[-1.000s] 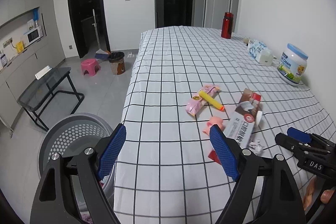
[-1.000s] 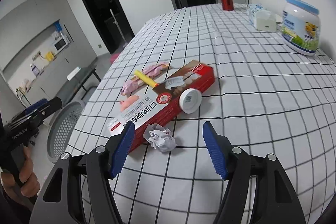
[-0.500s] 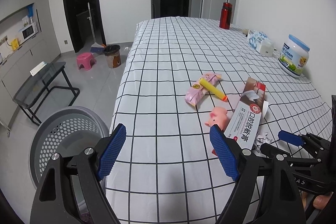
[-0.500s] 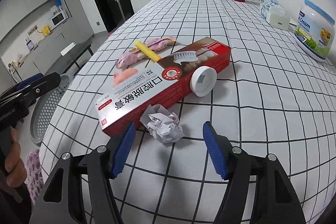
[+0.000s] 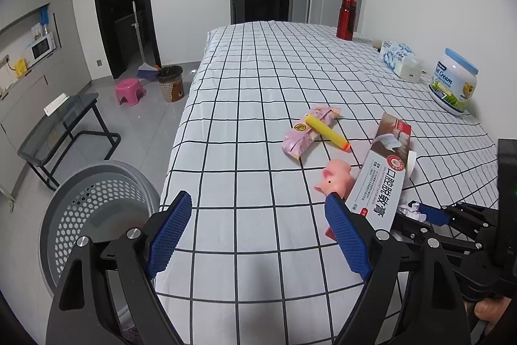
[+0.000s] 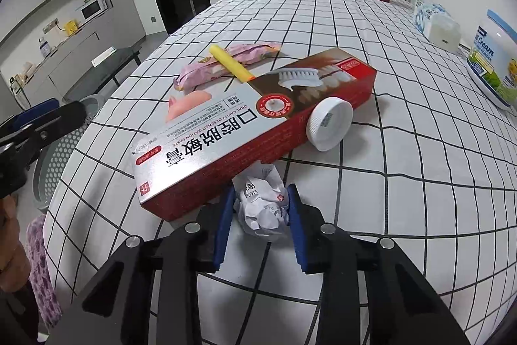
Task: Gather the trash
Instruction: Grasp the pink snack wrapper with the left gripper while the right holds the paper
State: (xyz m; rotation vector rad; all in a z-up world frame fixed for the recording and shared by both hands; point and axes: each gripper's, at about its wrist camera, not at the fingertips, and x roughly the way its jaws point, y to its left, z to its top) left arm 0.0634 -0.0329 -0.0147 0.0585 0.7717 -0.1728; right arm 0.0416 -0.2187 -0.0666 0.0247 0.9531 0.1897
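A crumpled paper ball (image 6: 263, 202) lies on the checked tablecloth (image 6: 387, 183) against the near side of a red and silver toothpaste box (image 6: 245, 131). My right gripper (image 6: 261, 193) is shut on the ball, with a blue pad pressing on each side. In the left wrist view that gripper (image 5: 416, 217) and the ball (image 5: 412, 210) show at the lower right. My left gripper (image 5: 258, 199) hovers over the table's near left corner. Its jaws are opening and hold nothing. A grey perforated basket (image 5: 93, 209) stands on the floor to its left.
A white cap (image 6: 329, 126) leans on the box. A pink pig toy (image 5: 334, 180), a pink wrapper (image 5: 310, 131) and a yellow foam dart (image 5: 326, 131) lie beyond. A milk powder jar (image 5: 454, 84), tissue pack (image 5: 399, 57) and red bottle (image 5: 347, 18) line the right wall.
My right gripper came down and forward over the paper ball, and its jaws closed on it. My left gripper sank slightly toward the table.
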